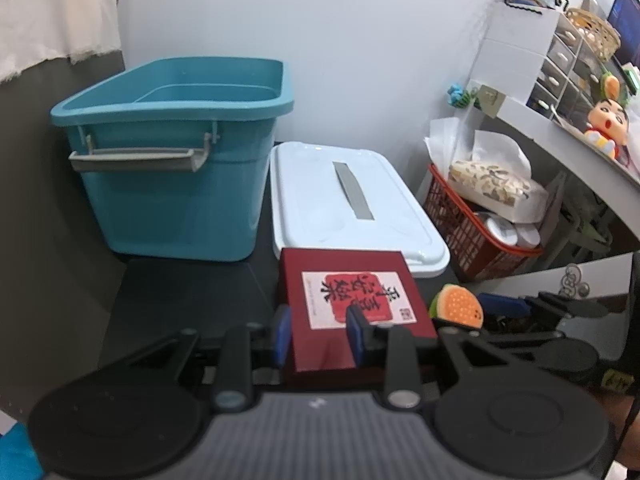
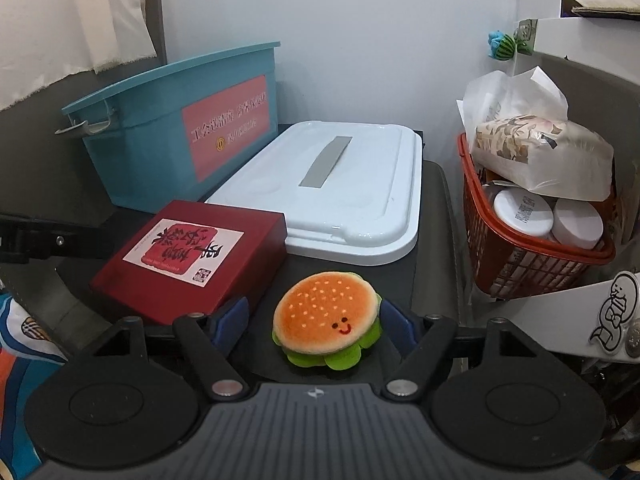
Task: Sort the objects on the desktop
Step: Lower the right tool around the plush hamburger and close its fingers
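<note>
Nearest the left wrist camera, the left gripper (image 1: 320,334) has its blue pads (image 1: 282,336) clamped on the near edge of the red box (image 1: 352,312), a flat dark red carton with a white and red label, lying on the black desk surface (image 1: 188,300). Beyond that, going from the biggest thing down: the teal bin (image 1: 172,184) stands open at the back left against the pale wall, a grey handle hanging on its near end and a red label on its long side in the right wrist view. Just to its right the white lid (image 1: 352,208) lies flat with a grey strip along its middle, its near edge touching or just behind the red box. At the right edge of the desk the red basket (image 2: 532,256) holds a tissue pack and white round jars. The smallest item, the burger plush (image 2: 326,318), orange-topped with a green frill and a stitched smile, sits on the desk just right of the red box, between the fingers of the right gripper (image 2: 316,320); those jaws stand wide apart and neither pad presses on the toy, though the right one is right at its edge
</note>
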`<state>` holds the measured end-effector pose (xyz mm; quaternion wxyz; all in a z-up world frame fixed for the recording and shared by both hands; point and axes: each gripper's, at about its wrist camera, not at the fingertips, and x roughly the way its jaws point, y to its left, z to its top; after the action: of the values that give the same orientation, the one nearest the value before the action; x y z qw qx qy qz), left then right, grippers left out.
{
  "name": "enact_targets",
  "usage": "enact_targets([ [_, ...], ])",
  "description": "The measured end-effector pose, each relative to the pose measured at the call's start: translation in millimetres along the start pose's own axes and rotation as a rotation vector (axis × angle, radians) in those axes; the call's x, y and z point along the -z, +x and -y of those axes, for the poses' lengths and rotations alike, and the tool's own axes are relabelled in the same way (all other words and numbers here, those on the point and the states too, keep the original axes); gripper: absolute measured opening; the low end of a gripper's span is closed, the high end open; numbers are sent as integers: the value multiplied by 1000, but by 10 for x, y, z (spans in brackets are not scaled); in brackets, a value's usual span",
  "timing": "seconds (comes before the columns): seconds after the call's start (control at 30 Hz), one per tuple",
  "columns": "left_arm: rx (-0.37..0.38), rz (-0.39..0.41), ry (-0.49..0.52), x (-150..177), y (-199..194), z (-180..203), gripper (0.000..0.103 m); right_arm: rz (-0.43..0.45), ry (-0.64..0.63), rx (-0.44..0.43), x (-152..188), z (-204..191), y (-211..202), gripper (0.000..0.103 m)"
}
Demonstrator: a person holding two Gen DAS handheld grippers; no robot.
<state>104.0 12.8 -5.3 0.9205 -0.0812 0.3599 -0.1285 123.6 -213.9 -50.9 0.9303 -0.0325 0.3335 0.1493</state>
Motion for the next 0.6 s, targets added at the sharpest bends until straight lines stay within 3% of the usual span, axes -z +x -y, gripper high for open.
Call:
enact_targets([
  [0.6, 13, -7, 1, -18, 32, 3, 34, -47, -95, 65, 92, -70, 141, 71],
])
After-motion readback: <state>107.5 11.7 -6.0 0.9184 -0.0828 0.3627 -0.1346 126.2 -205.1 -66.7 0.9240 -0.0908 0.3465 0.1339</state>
